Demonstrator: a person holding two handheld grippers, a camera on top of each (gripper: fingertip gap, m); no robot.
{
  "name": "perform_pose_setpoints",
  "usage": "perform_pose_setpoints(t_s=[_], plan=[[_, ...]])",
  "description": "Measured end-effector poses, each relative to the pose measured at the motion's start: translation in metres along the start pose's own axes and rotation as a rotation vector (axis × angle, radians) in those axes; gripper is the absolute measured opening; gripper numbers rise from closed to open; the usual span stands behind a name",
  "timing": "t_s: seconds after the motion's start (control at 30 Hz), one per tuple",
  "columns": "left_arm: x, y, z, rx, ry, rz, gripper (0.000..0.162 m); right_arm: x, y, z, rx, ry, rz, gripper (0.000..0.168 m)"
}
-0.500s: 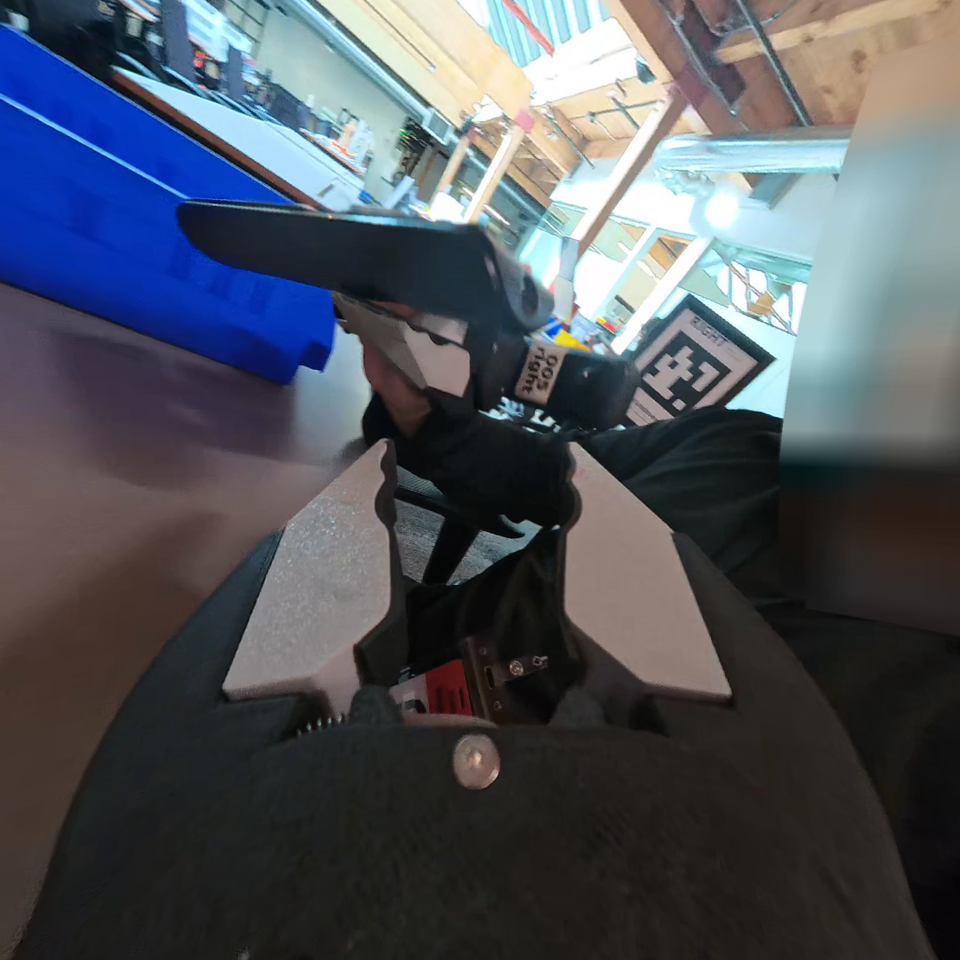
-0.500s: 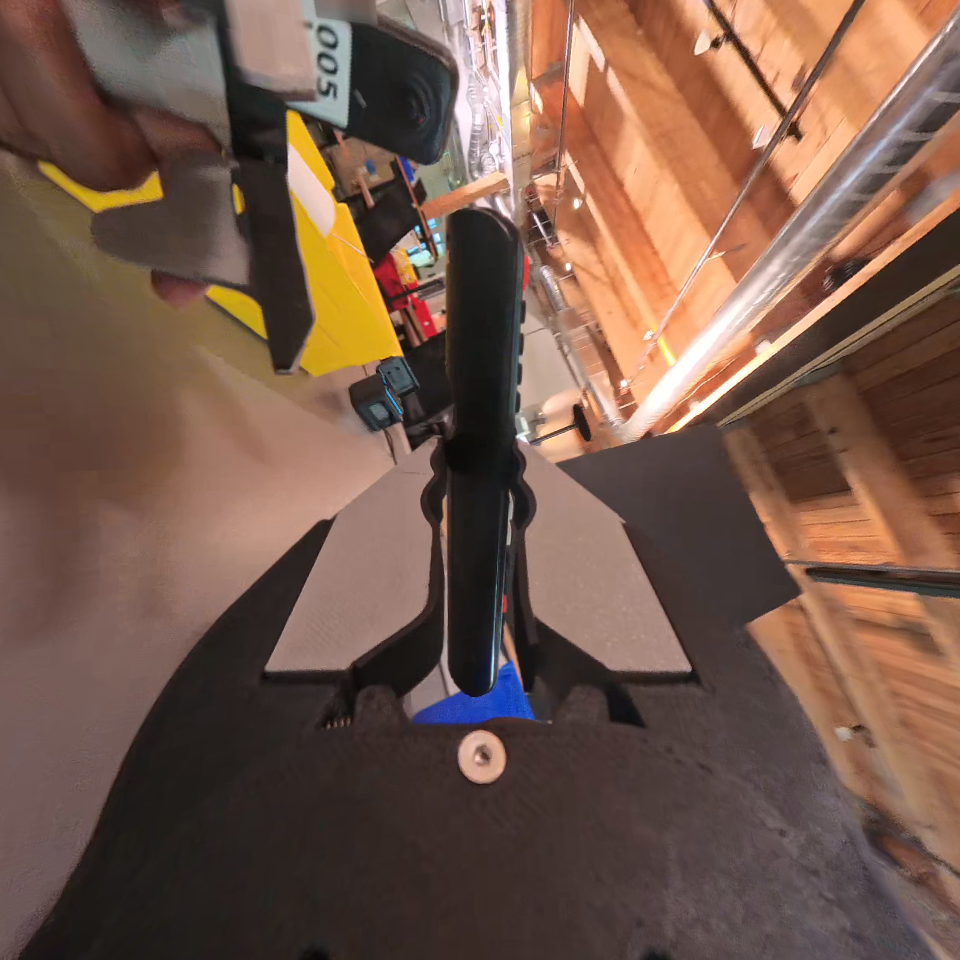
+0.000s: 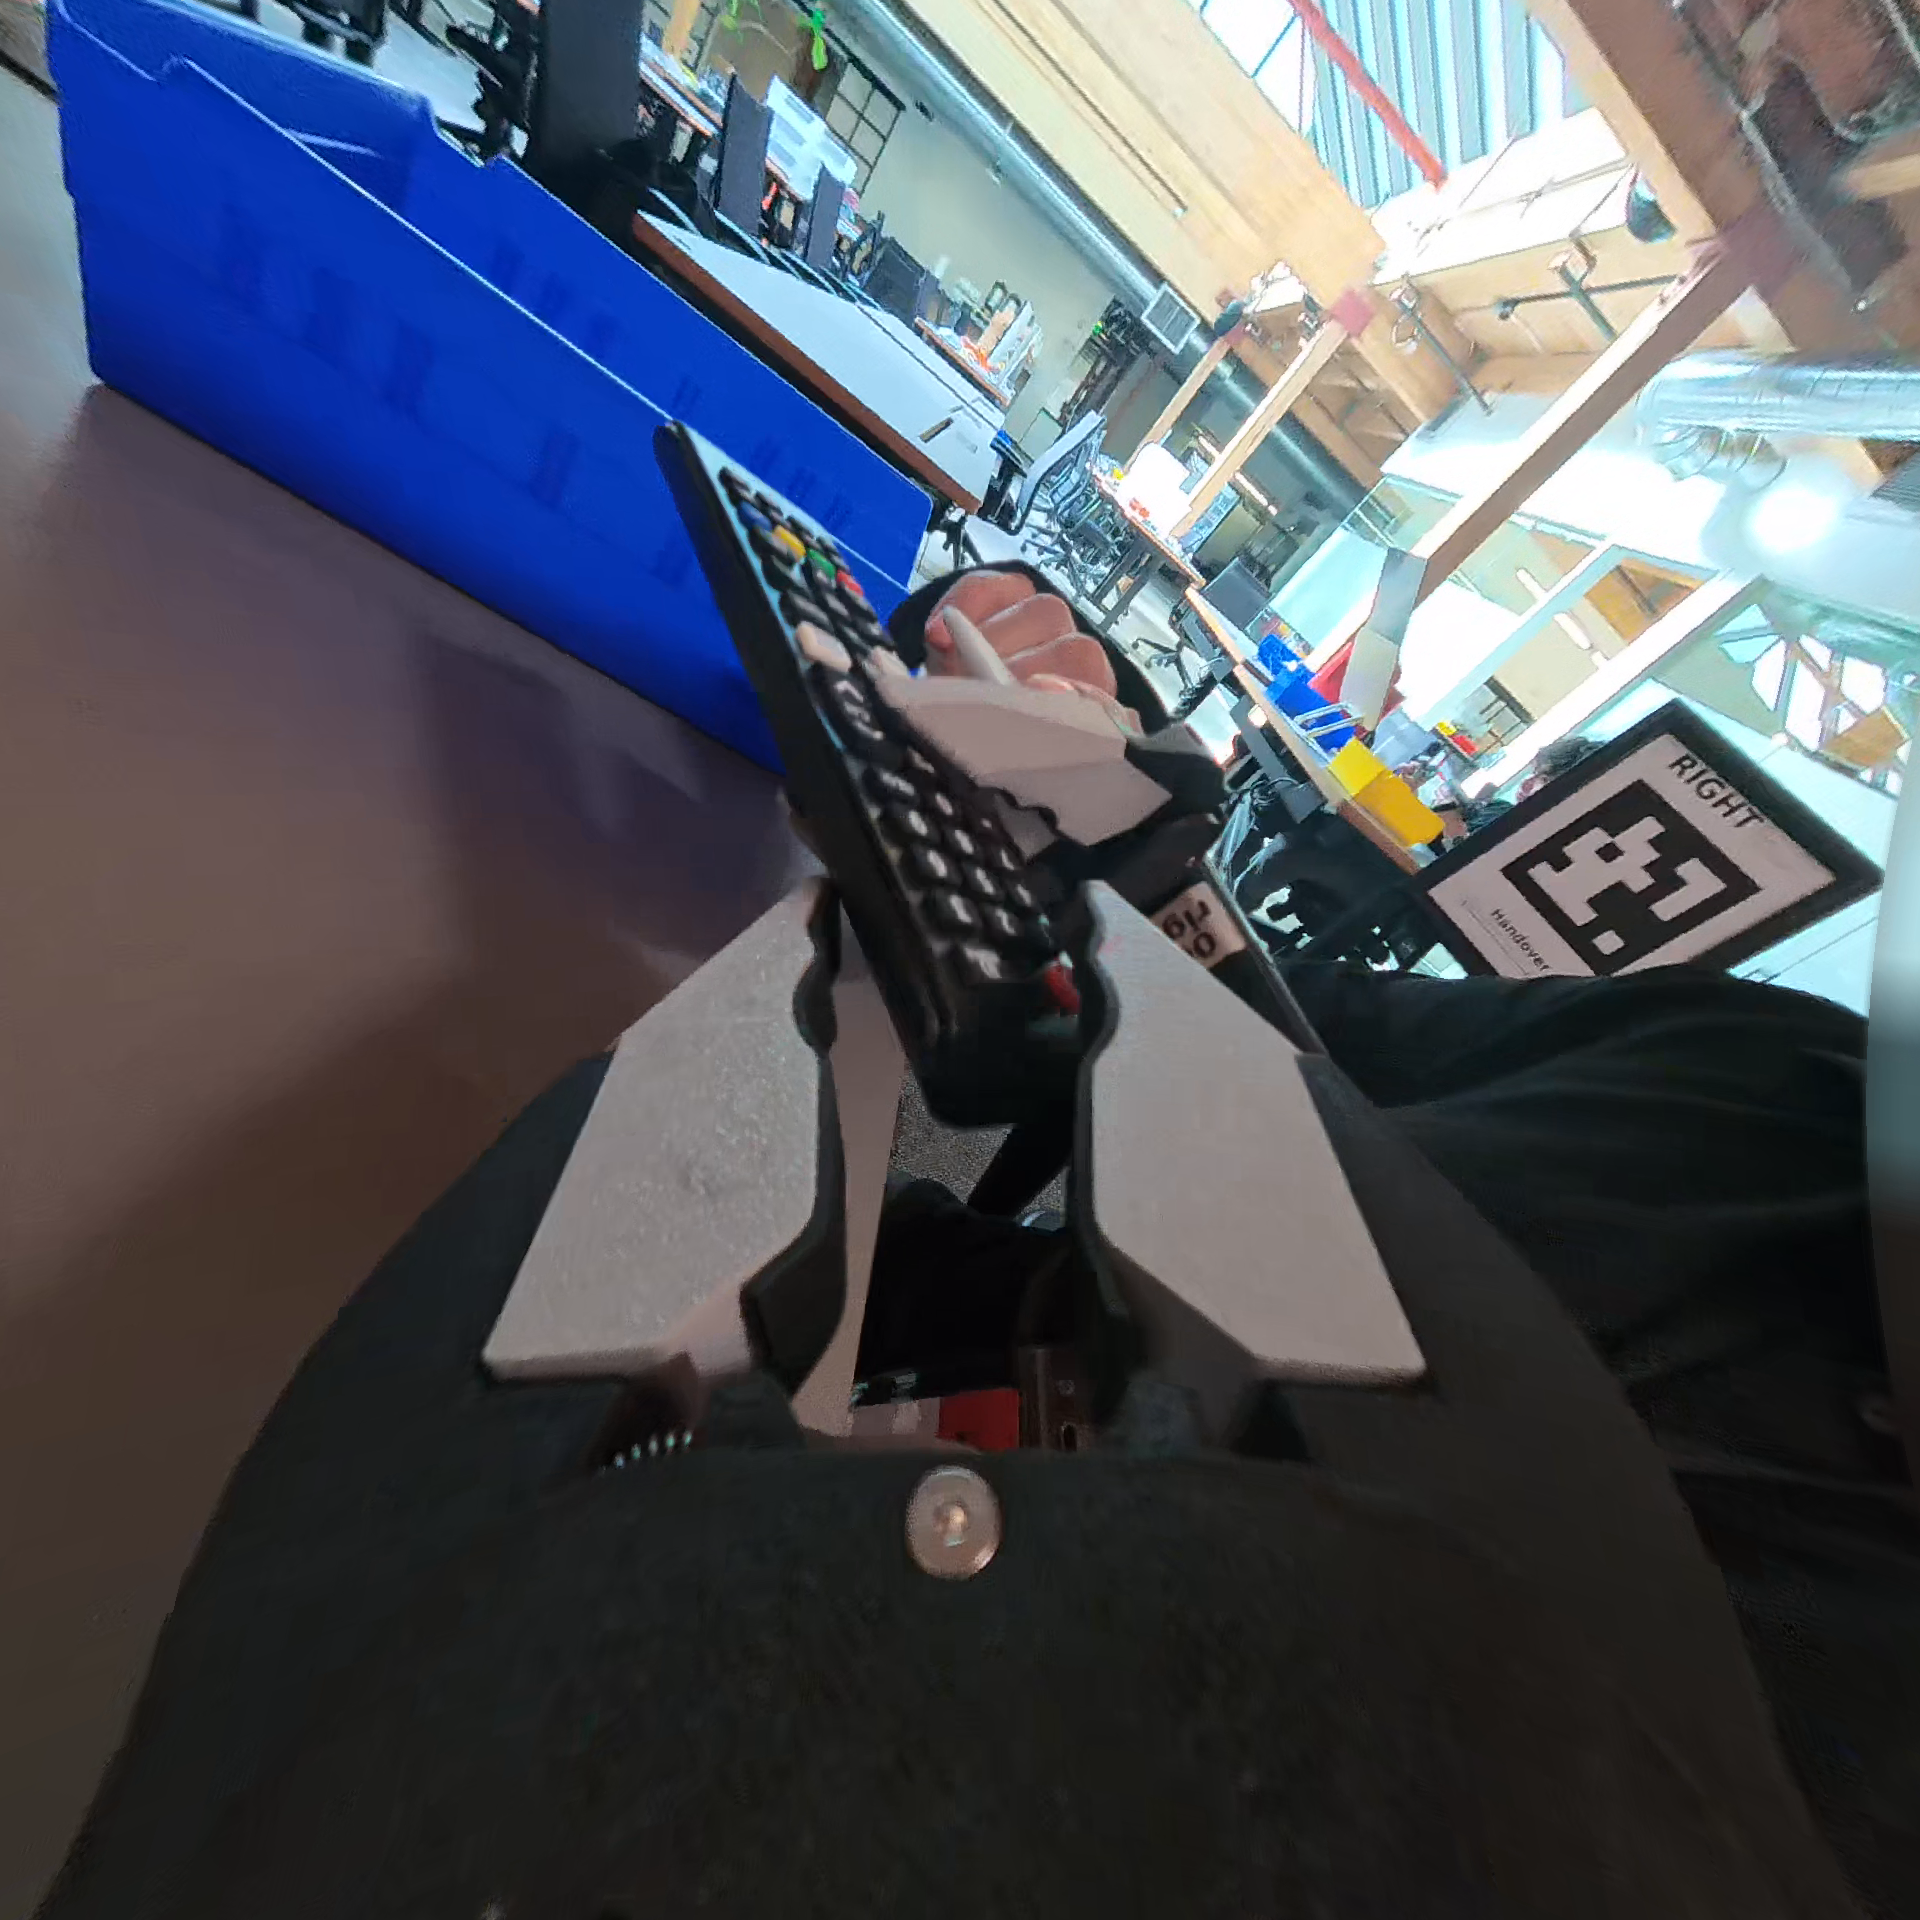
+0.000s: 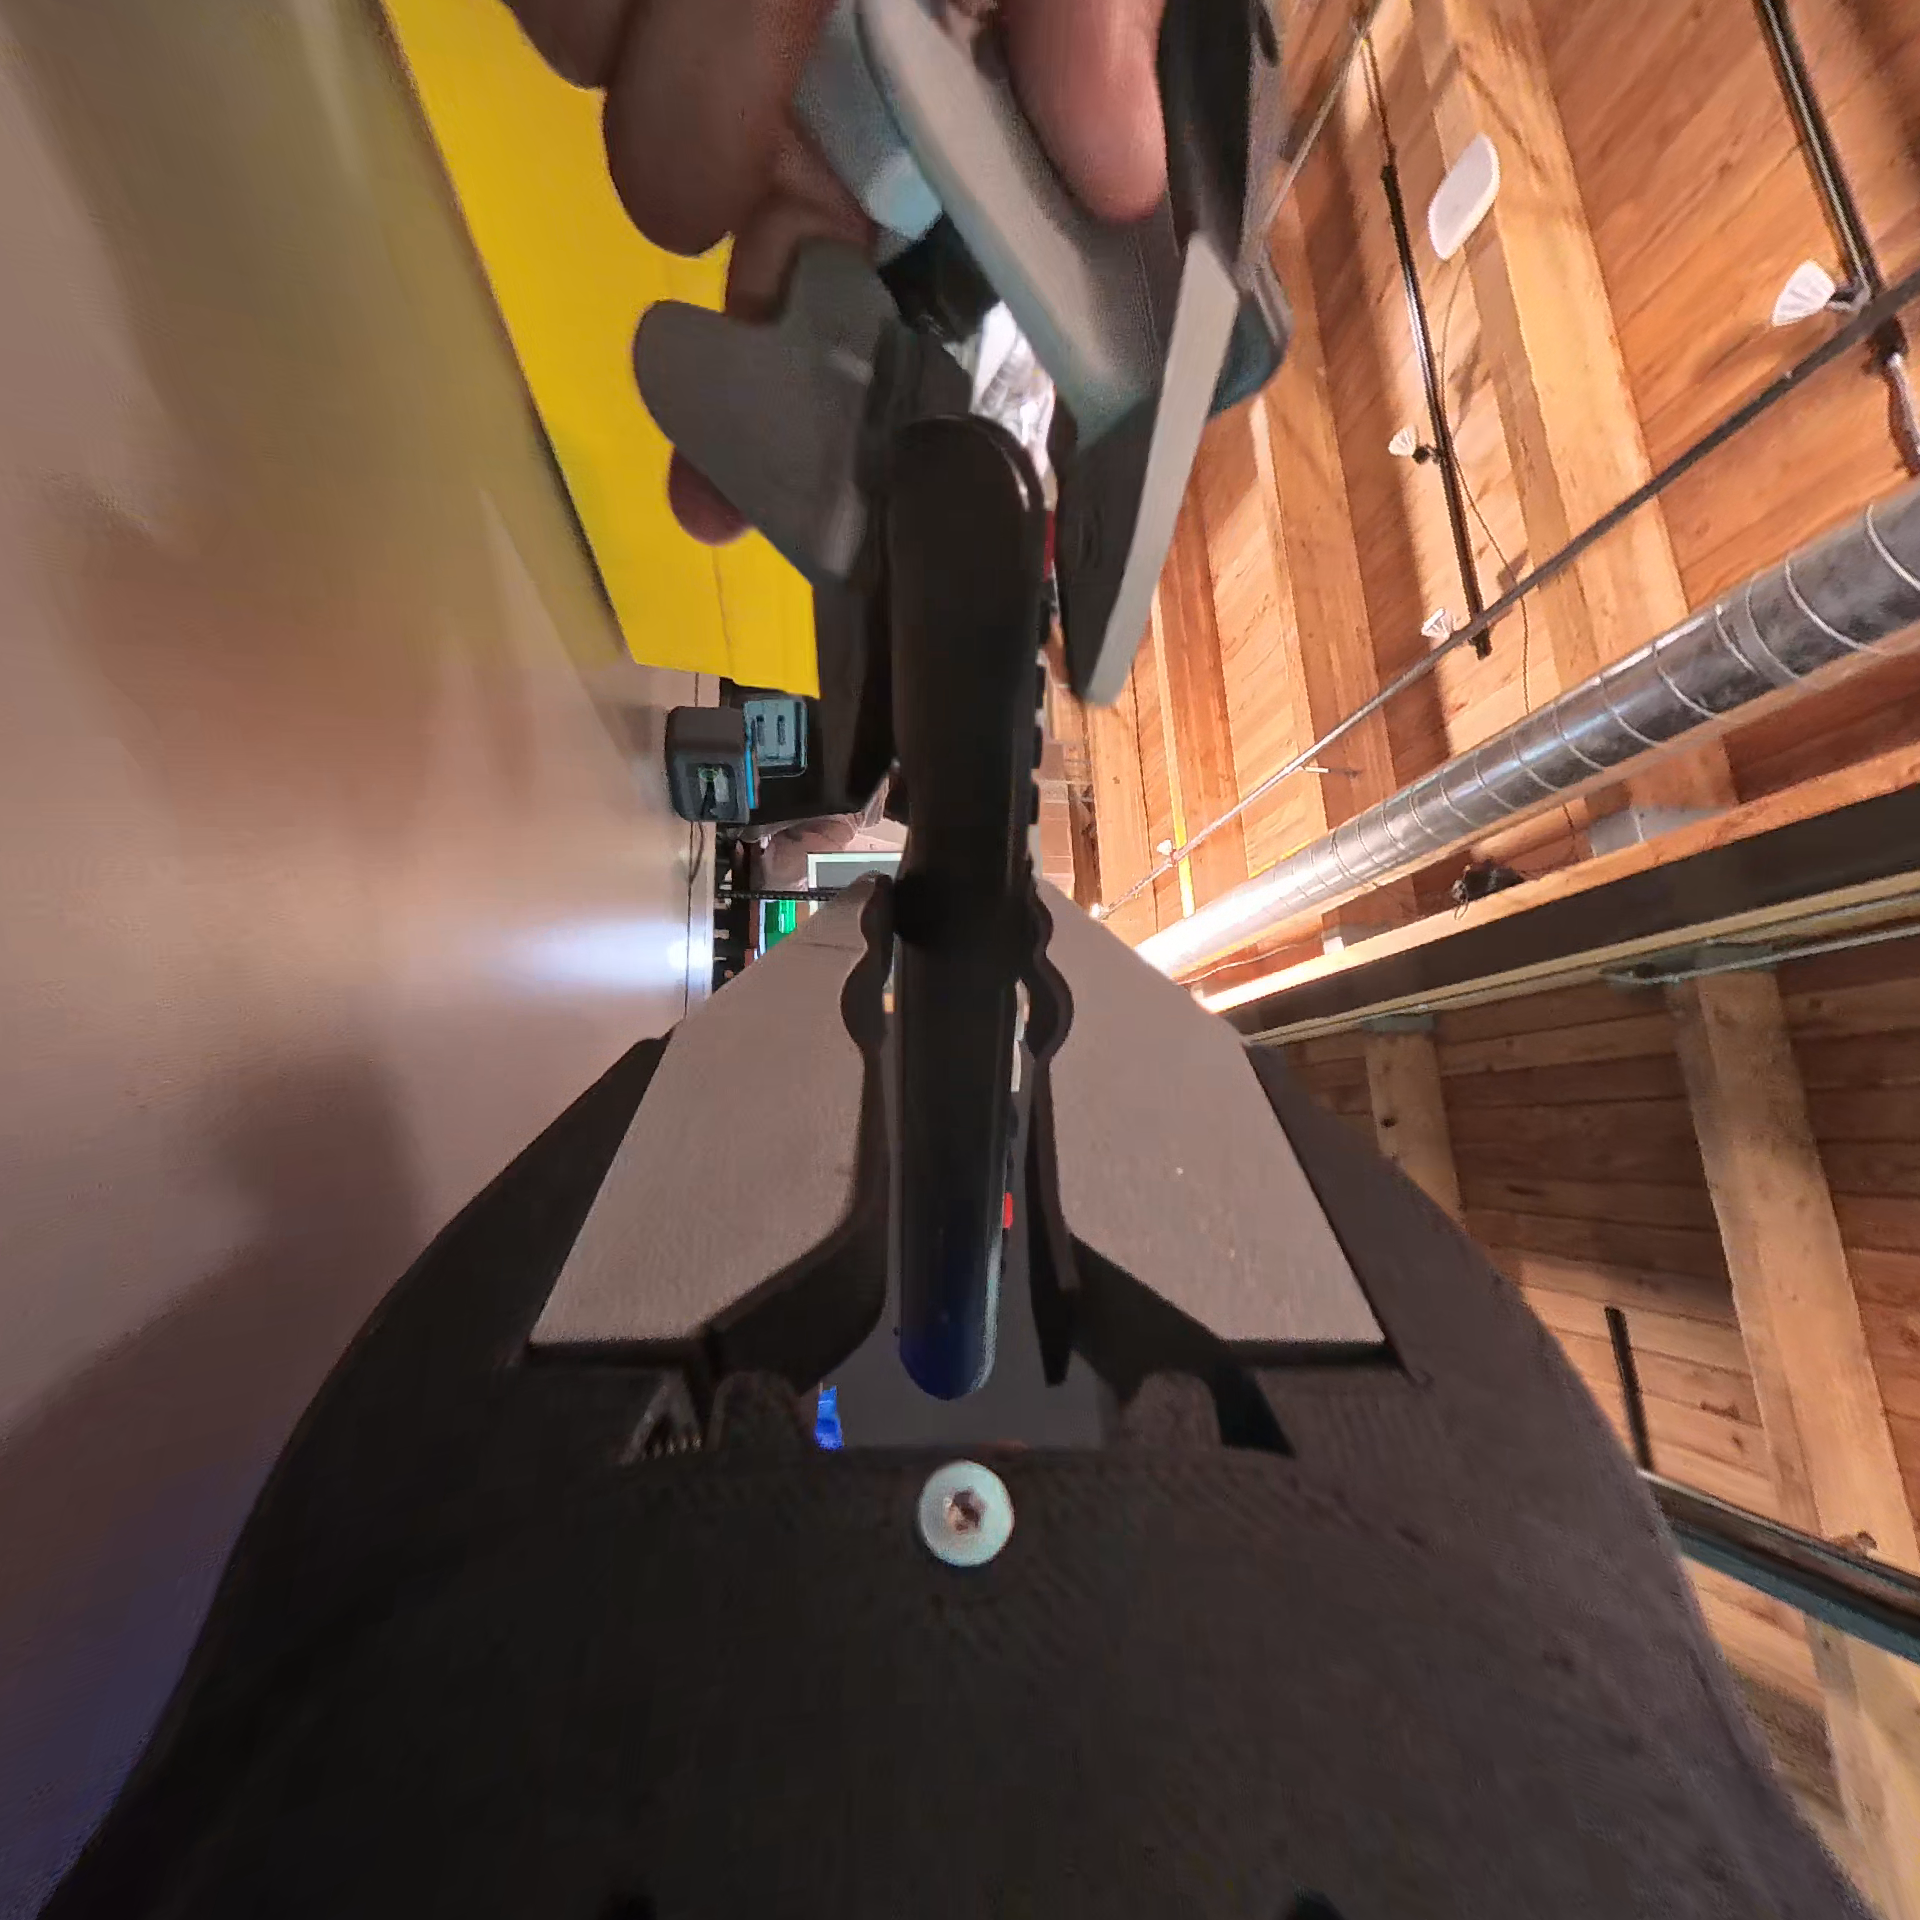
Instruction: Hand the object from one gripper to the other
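The right gripper (image 4: 961,914) clamps the remote control (image 3: 883,769); the left gripper (image 3: 956,935) straddles its end, jaws apart, above a brown table (image 3: 312,790) beside a blue bin (image 3: 395,343).

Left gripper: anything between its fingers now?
Yes. In the left wrist view the remote's near end sits between the open left gripper fingers; the right gripper clamps it farther up.

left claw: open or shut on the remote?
Open. The left claw fingers flank the remote with gaps; the right claw is clamped on it.
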State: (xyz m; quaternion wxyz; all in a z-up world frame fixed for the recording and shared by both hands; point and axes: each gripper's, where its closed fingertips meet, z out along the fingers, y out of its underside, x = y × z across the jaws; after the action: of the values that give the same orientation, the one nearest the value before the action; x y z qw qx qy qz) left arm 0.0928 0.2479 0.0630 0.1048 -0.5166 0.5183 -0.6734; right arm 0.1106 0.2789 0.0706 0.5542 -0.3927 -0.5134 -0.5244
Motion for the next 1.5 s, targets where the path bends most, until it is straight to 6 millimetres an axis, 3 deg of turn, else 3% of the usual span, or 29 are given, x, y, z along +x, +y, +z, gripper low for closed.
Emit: perform_pose_setpoints(t_s=[0.23,0.43,0.6,0.67,0.8,0.87,1.0,1.2,1.33,1.4,1.43,1.5], plan=[[-0.021,0.001,0.005,0.038,-0.054,-0.031,0.026,-0.013,0.001,0.003,-0.026,-0.082,-0.099,0.023],[-0.030,-0.015,0.002,0.150,-0.113,0.002,0.023,-0.010,0.011,0.008,-0.091,-0.070,-0.069,0.030],[-0.045,-0.030,-0.010,0.257,-0.213,0.004,0.022,-0.012,0.032,0.007,-0.141,-0.092,0.027,0.019],[-0.045,-0.037,-0.017,0.314,-0.224,-0.005,0.022,-0.012,0.041,0.007,-0.162,-0.104,0.109,0.022],[-0.039,-0.053,-0.029,0.422,-0.213,0.007,0.022,-0.003,0.041,0.006,-0.161,-0.128,0.253,0.018],[-0.035,-0.059,-0.035,0.458,-0.205,0.021,0.023,0.002,0.038,0.004,-0.155,-0.158,0.398,0.017],[-0.012,-0.070,-0.040,0.531,-0.083,0.034,0.022,0.011,0.023,0.001,-0.094,-0.298,0.852,0.022],[0.007,-0.064,-0.029,0.504,-0.057,0.205,0.022,0.021,-0.008,-0.001,0.189,-0.498,1.554,0.072],[0.019,-0.054,-0.021,0.453,-0.012,0.312,0.022,0.038,-0.011,-0.002,0.354,-0.525,1.832,0.057],[0.016,-0.043,-0.012,0.381,-0.053,0.379,0.023,0.049,-0.014,-0.005,0.443,-0.537,1.923,0.051],[0.015,-0.039,-0.007,0.358,-0.066,0.408,0.023,0.052,-0.013,-0.006,0.455,-0.540,1.962,0.056],[0.019,-0.033,-0.002,0.329,-0.059,0.448,0.023,0.046,-0.011,-0.008,0.426,-0.576,1.967,0.026]])
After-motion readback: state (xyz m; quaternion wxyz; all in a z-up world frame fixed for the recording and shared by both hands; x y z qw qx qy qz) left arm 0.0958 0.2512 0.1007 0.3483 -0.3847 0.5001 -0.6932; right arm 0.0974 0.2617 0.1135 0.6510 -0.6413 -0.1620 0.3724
